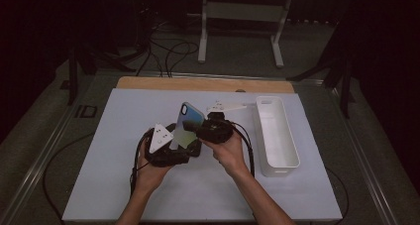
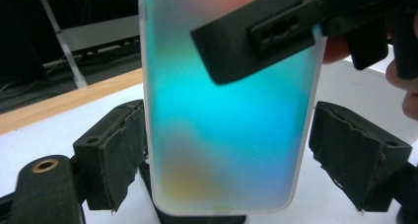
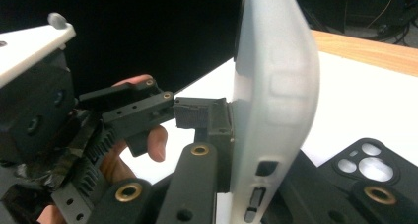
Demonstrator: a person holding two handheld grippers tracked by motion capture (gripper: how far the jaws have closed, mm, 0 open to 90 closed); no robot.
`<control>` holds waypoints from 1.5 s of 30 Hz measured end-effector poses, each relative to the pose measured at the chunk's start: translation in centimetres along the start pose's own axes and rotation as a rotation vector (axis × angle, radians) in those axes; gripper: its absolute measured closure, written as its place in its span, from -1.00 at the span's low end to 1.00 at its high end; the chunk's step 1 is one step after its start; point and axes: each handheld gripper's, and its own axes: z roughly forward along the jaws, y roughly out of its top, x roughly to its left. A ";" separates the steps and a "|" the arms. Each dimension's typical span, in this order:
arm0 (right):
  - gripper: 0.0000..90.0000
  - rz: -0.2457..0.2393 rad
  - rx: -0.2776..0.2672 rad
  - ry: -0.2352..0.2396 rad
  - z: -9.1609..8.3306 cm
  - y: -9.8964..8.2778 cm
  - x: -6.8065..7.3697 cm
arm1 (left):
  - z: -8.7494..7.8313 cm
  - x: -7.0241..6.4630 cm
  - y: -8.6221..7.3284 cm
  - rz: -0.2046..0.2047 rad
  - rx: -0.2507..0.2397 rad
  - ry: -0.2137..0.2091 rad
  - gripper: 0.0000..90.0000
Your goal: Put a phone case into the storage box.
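Holding a frosted phone case (image 1: 190,117) up on its end, above the middle of the white mat (image 1: 148,195) and not touching it. Glowing blue-green across the case's wide face in the left gripper view, with a little yellow low down and pink at the top. Pinching that case with the right gripper (image 1: 199,128), jaws squeezed tight together, one black pad pressing flat on the wide face and the other jaw sitting behind it. Reaching in from the right side, with the right hand (image 1: 230,153) wrapped around the gripper's body. Hugging the same case lower down with the left gripper (image 1: 174,141), jaws standing far apart, one worn pad against each long edge of the case. Cupping that gripper from below with the left hand (image 1: 148,173). Keeping both grippers close together, almost bumping. Lying flat on the mat just under the grippers, a black phone case (image 3: 367,167) with round camera holes facing up. Sitting off to the right on the mat, well apart from the hands, a long white bin (image 1: 280,169). Showing past the far edge of the mat, a strip of wooden table (image 1: 198,84).
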 end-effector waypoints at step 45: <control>0.57 -0.210 0.058 0.191 -2.2 -0.1 -0.2 | 0.6 2.0 -1.0 -0.112 0.103 -0.491 0.35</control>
